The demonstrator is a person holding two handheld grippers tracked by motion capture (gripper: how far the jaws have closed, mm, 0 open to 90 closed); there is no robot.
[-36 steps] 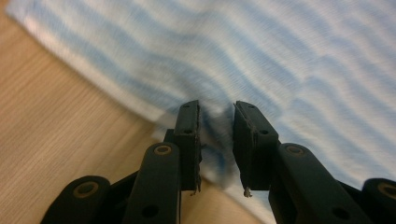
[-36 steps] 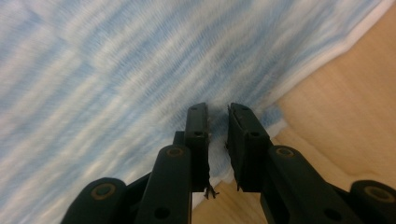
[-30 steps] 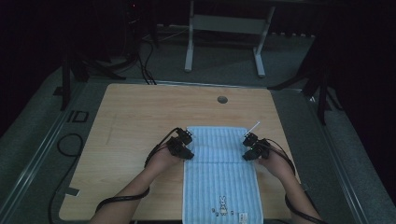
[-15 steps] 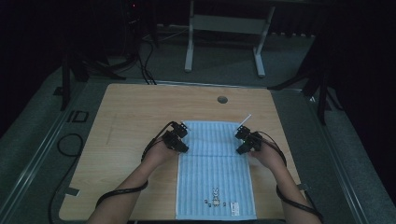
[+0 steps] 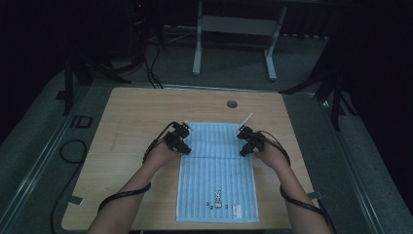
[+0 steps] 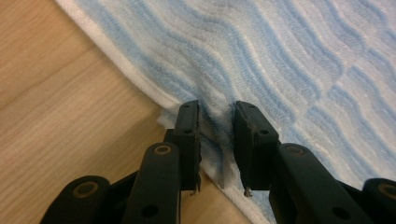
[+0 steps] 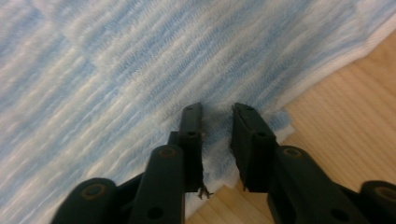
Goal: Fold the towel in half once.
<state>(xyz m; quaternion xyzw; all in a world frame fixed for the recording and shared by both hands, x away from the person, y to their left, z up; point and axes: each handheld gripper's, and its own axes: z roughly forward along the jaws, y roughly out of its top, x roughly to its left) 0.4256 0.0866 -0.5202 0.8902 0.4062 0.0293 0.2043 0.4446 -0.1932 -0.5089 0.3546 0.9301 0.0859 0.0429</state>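
- Blue-and-white striped towel [image 5: 217, 180] lies on the wooden table [image 5: 131, 122], near the person's edge and a bit right of centre; its far part is folded over, with the fold's edge running across between the two grippers.
- Small printed figures sit near the towel's near hem; too small to read in the high view.
- Left gripper [image 5: 178, 141] sits at the towel's left edge, at the folded layer.
- In the left gripper view, the left gripper [image 6: 217, 140] has a bunched fold of towel [image 6: 280, 60] edge between its jaws; the pads press on the cloth, so it is clamped on the towel.
- Right gripper [image 5: 248, 144] sits at the towel's right edge, opposite the left one.
- In the right gripper view, the right gripper [image 7: 217, 140] has the towel [image 7: 140, 60] corner between its jaws; these have just been opening, and the pads seem to stand slightly off the cloth, though the frame is blurred, so I read it as let go.
- Bare wood shows beside the towel edge in both gripper views.
- A round hole [image 5: 232, 104] sits near the table's far edge, well apart from the towel.
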